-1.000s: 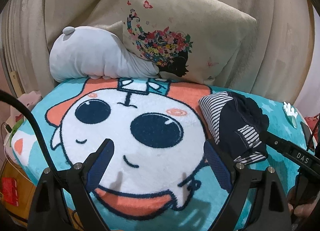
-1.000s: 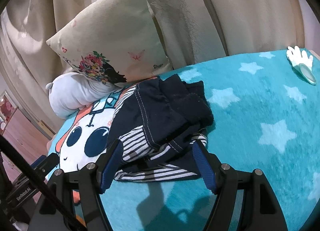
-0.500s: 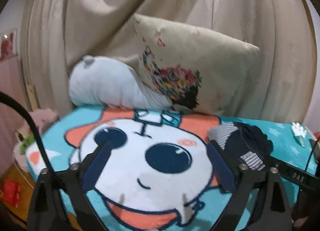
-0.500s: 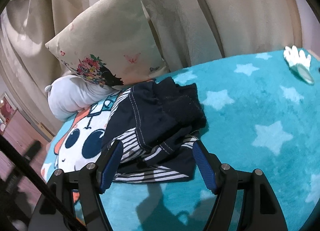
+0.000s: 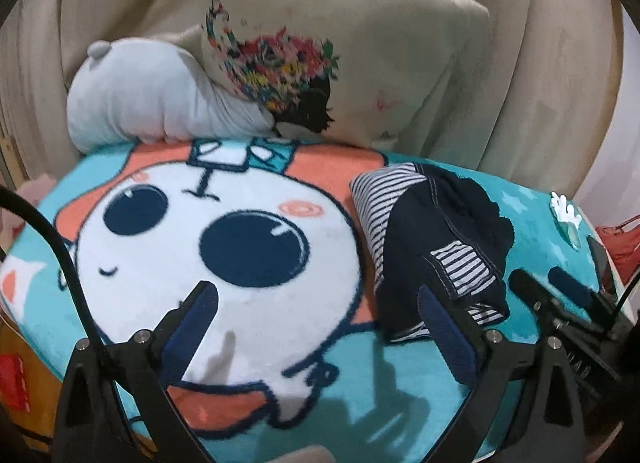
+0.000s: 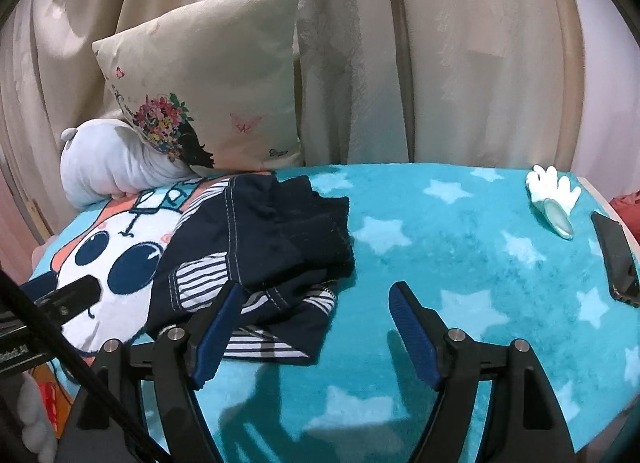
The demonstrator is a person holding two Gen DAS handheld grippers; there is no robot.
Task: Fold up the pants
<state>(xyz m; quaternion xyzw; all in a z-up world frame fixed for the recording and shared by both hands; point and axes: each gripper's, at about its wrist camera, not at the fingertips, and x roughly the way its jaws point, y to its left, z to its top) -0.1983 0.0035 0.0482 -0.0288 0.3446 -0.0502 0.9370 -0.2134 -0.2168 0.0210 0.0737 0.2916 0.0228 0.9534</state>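
1. Pants lie in a crumpled heap on the teal star-print blanket, partly over the edge of the white cartoon face printed on it.
2. Pants fabric is dark navy with white topstitching; striped navy-and-white lining is turned outward at several places.
3. Long axis: in the left wrist view the heap runs from the near edge of the bed up toward the pillows, with a striped end at the far, pillow side and a second striped edge at the near side. Which end is the waist cannot be told.
4. Left gripper hovers above the cartoon face with its jaws spread wide; the jaws have just been opening. Nothing sits between them. Its right finger lies just beside the near edge of the pants in the picture; contact cannot be told.
5. Right gripper hovers at the near edge of the heap with jaws apart; they have just opened a little further. Its left finger overlaps the striped near corner; the other stands over bare blanket. The pads do not press on the cloth.
6. Background items: a floral cushion leans against the curtain, with a pale grey plush pillow beside it.
7. A white glove-shaped object and a dark flat device lie at the far right edge of the blanket, well apart from the pants.
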